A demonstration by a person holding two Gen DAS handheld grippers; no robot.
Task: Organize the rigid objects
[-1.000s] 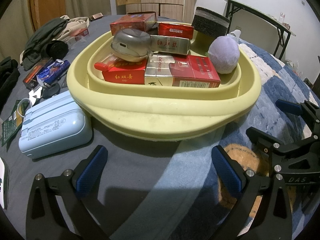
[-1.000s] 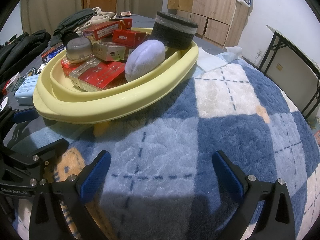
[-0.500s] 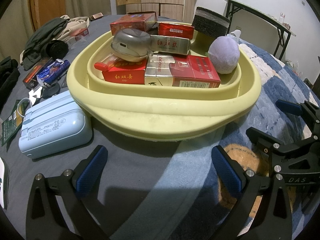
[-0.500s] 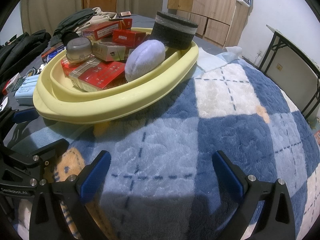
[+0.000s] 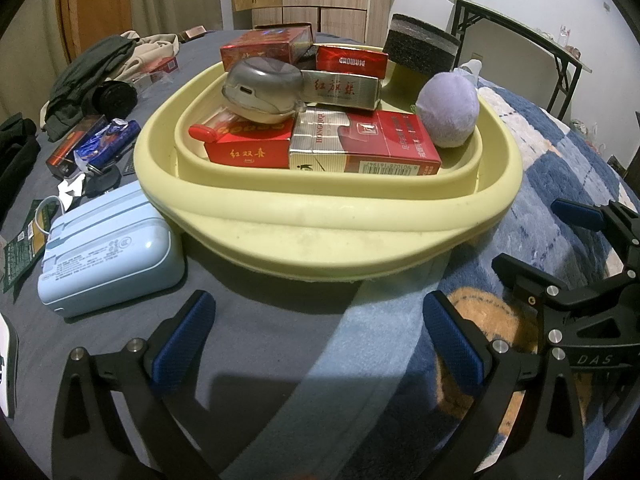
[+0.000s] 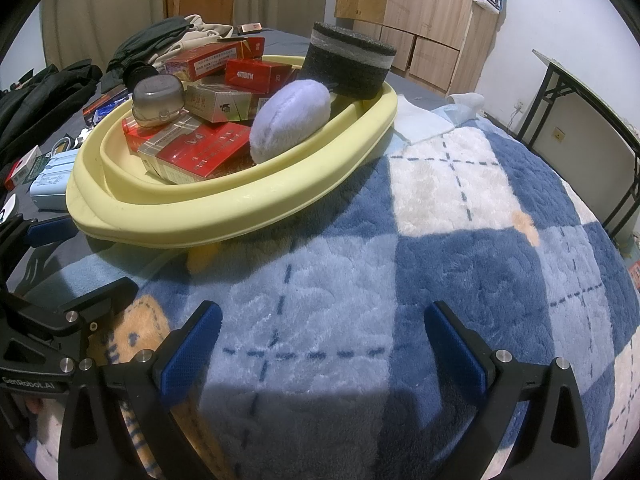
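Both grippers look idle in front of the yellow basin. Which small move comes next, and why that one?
Probably swing the left gripper left toward the light blue case. It is open and holds nothing, and the case is a rigid item lying on the grey cloth just outside the yellow basin, nearer the left gripper than the right gripper, which is open over the blanket.

A smooth matt plastic is seen in the yellow basin (image 5: pixel 328 236); glossy card in the cigarette packs (image 5: pixel 364 148); fuzzy plush in the lilac ball (image 6: pixel 290 120) and checked blanket (image 6: pixel 460 240).
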